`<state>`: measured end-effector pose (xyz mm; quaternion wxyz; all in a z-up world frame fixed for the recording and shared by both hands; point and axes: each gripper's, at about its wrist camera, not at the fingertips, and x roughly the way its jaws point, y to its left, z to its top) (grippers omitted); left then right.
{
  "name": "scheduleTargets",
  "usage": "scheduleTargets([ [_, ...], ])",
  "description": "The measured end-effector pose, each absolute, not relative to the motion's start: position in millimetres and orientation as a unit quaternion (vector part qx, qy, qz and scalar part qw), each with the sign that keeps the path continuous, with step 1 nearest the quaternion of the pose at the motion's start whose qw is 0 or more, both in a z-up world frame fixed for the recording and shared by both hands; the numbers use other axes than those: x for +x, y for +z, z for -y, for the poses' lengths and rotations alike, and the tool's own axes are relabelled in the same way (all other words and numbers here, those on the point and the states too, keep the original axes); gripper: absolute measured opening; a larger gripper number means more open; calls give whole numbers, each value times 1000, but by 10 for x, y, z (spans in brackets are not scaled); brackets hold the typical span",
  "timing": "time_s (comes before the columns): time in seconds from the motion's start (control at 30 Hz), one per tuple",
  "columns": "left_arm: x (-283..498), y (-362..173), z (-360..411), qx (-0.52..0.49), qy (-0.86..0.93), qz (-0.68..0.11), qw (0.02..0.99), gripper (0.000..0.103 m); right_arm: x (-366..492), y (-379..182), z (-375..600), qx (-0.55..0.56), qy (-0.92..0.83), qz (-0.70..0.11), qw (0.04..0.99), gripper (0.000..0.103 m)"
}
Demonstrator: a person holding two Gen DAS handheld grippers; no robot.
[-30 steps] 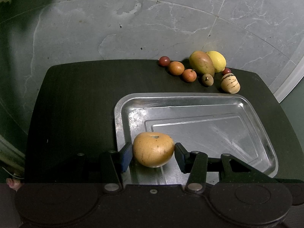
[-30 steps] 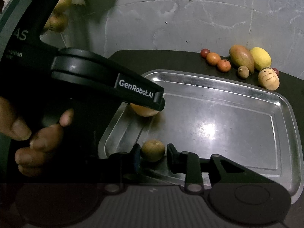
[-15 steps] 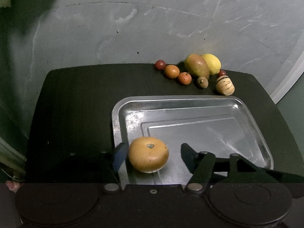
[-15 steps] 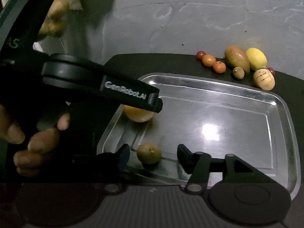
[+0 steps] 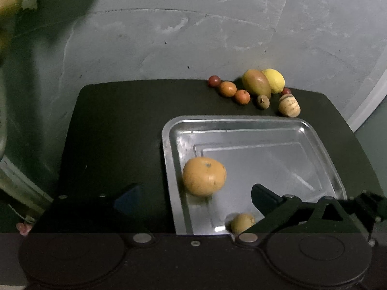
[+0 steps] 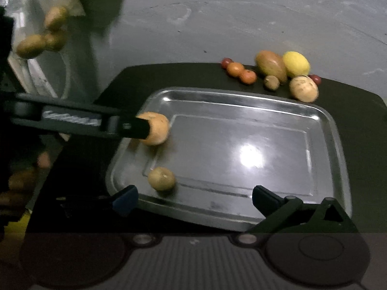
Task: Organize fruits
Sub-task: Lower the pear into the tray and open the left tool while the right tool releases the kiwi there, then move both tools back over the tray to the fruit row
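Left tool (image 5: 196,199): I see its two fingers spread wide, holding nothing; it hangs over the near left corner of the tray.
Right tool (image 6: 194,198): I see it wide open too, empty, its fingers over the tray's near rim.
Tray (image 5: 324,145): metal, rectangular, lying flat on the dark surface (image 5: 116,130); a bright glare sits on its floor in the right wrist view.
Large tan fruit (image 5: 204,176): round, lying on the tray floor near the left wall, clear of both left fingers. In the right wrist view one finger of the left tool partly hides it (image 6: 157,128).
Small tan fruit (image 6: 161,178): on the tray floor near the front left corner, between the right tool's fingers but touched by neither. I also catch it low in the left wrist view (image 5: 241,222).
Fruit cluster: on the surface past the tray's far rim, packed close together.
- dark red berry (image 5: 214,81)
- two orange fruits (image 5: 227,88)
- green-red mango (image 5: 256,85)
- yellow lemon (image 5: 274,80) just behind the mango
- small brown fruit (image 5: 263,101)
- pale striped fruit (image 5: 289,105)
- a second red berry (image 5: 286,90), mostly hidden
Floor (image 5: 217,36): grey, marbled, around the surface.
Person: blurred fingers (image 6: 23,181) at the left edge of the right wrist view, on the left tool's handle.
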<state>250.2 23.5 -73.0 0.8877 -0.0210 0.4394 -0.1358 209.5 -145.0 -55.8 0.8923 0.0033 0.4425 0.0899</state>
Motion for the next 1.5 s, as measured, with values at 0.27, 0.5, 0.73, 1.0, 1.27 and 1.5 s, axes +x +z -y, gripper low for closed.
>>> scheduleTargets([
  [0.27,2277,-736,-247,18,-162,-460,873,102,2044,-522,1658,10,49,-455,889,103],
  [0.5,2292,-780,-164,39,-156,-473,866,102,2077,-538,1801,10,21,-460,888,103],
  [0.73,2382,-730,-52,51,-152,-466,870,102,2143,-545,1904,10,14,-458,889,103],
  [1.0,2603,-671,106,56,-151,-450,878,102,2246,-555,2053,11,15,-453,891,103],
  [1.27,2881,-667,357,51,-125,-435,890,102,2407,-591,2273,15,14,-445,895,103],
  [1.5,3189,-700,581,44,-105,-424,899,102,2558,-595,2489,25,14,-429,903,103],
])
